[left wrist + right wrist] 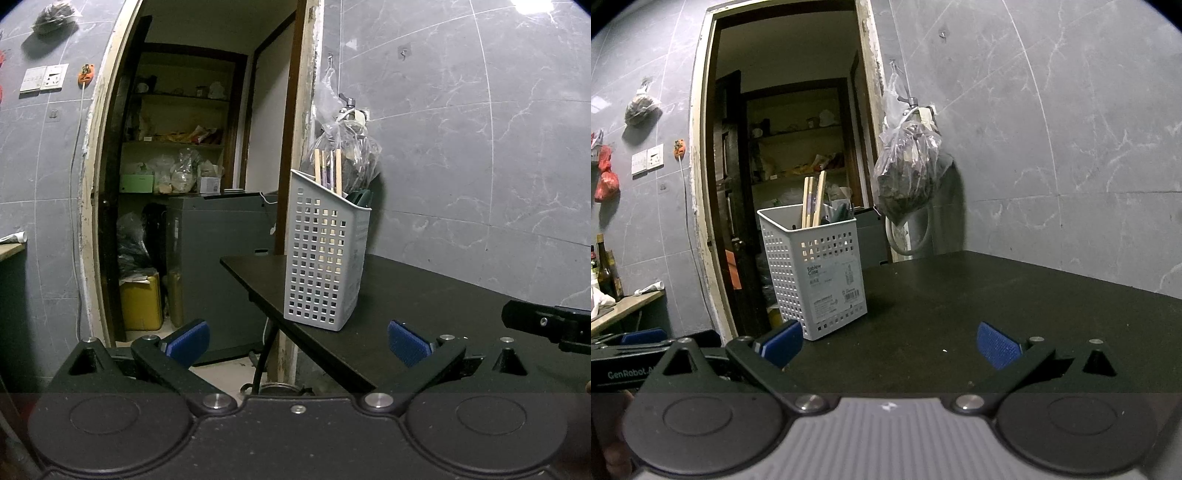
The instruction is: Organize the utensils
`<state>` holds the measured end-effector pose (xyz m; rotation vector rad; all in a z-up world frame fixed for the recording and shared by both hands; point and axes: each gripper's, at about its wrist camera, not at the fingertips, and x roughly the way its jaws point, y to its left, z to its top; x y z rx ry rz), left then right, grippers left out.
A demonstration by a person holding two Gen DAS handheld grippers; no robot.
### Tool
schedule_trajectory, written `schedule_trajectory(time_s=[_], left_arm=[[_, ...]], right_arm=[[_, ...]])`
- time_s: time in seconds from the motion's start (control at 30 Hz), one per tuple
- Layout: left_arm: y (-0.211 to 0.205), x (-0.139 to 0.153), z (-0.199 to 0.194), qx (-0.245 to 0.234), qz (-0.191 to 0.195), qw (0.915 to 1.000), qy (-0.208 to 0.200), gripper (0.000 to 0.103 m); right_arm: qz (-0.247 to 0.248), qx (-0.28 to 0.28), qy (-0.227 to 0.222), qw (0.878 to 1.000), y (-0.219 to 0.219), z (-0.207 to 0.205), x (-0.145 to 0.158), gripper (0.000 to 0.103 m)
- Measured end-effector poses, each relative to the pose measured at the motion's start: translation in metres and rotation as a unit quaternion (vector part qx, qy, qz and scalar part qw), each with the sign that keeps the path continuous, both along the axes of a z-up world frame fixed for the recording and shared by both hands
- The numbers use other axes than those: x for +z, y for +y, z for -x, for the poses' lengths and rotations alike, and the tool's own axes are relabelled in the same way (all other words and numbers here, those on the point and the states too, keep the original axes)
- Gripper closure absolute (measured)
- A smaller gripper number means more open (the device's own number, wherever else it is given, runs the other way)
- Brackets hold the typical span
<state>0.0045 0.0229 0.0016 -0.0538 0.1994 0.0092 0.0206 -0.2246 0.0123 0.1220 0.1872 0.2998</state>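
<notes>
The left gripper [297, 345] is held wide open with nothing between its blue pads [188, 341], and it is poised at the near edge of the black table [424, 295]. The right gripper [890, 345] is likewise spread apart and empty, its pads [997, 349] low over the tabletop [997, 295]. Part of the right gripper [546, 325] is seen at the right edge of the left view, and the left one [639, 343] at the left edge of the right view.

A white perforated basket [327, 258] is stood upright on the table near its left edge, just beyond the left gripper. Wooden chopsticks [338, 171] are propped upright inside it, beside a dark green utensil [360, 197] (its kind cannot be told). In the right view the basket [816, 273] bears a printed label.

Behind the basket a plastic bag [908, 177] is hung on the grey tiled wall [1071, 147], next to an open doorway [783, 147] through which cluttered shelves are seen.
</notes>
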Motion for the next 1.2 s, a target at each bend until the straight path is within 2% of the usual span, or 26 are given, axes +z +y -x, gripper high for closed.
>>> schedule_trajectory(time_s=[1.2], left_arm=[[-0.0007, -0.0016, -0.0001, -0.002, 0.0, 1.0, 0.002, 0.001]], right_arm=[[-0.001, 0.0, 0.002, 1.0, 0.0013, 0.0002, -0.0035, 0.0]])
